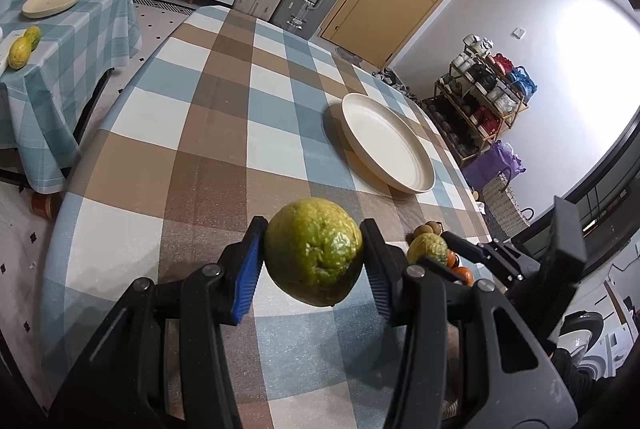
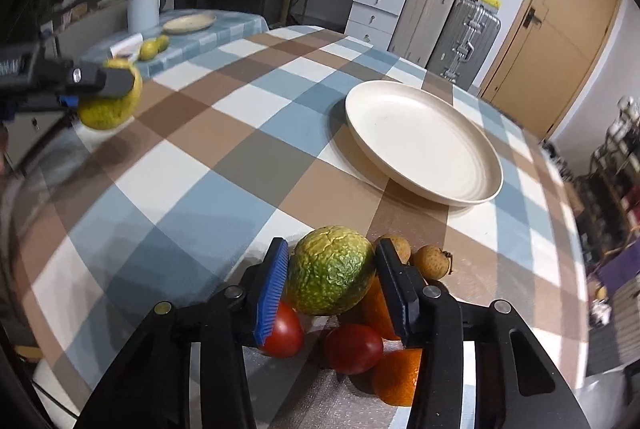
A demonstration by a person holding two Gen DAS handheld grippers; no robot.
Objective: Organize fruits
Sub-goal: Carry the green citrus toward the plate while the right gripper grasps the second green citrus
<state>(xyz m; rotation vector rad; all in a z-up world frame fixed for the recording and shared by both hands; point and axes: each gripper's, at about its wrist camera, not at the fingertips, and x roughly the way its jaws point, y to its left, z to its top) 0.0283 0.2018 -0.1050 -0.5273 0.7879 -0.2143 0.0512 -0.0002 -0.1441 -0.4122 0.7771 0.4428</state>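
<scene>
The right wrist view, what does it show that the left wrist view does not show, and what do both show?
Only the right wrist view: two red tomatoes beside the pile, and a white canister on the far table.

Only the left wrist view: a shoe rack at the wall.

Both: the cream plate, lying empty, the left gripper shut on a green-yellow fruit, and the right gripper around a wrinkled green fruit.
</scene>
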